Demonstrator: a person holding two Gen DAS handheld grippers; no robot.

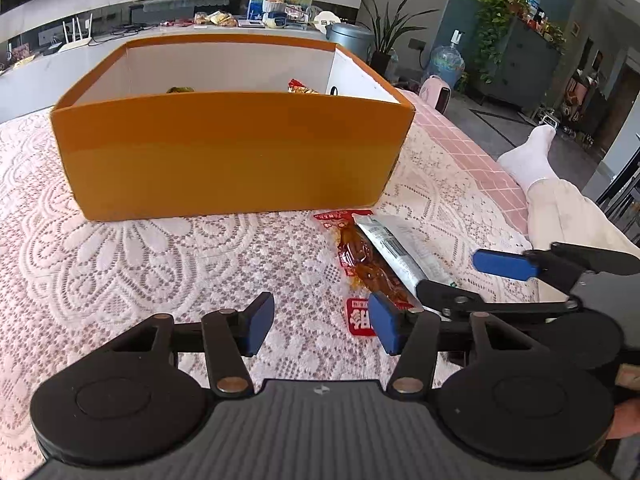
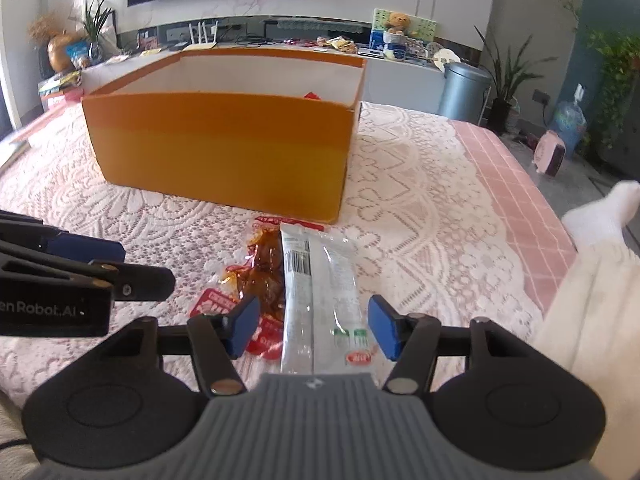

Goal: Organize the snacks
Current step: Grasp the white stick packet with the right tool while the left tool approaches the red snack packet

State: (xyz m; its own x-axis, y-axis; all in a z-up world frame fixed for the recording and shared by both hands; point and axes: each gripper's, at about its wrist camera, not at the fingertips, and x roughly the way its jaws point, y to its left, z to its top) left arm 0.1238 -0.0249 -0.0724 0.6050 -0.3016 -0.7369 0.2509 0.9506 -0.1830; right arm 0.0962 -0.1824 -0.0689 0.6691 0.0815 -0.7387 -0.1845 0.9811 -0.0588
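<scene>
An open orange box (image 1: 224, 152) stands on the lace-covered table, with a few snacks showing over its rim (image 1: 302, 87). It also shows in the right wrist view (image 2: 224, 144). In front of it lie a red packet of brown snack (image 1: 362, 262) (image 2: 262, 276) and a long silver-white packet (image 1: 400, 250) (image 2: 320, 292) partly on top of it. My left gripper (image 1: 320, 326) is open and empty, just left of the red packet. My right gripper (image 2: 312, 328) is open, its jaws on either side of the silver packet's near end, not closed on it.
The lace cloth (image 1: 120, 264) covers a pink checked tablecloth (image 2: 516, 184). A person's leg in a white sock (image 1: 532, 160) lies at the table's right edge. A counter with clutter (image 2: 360, 46), a bin (image 2: 462, 88) and plants stand beyond.
</scene>
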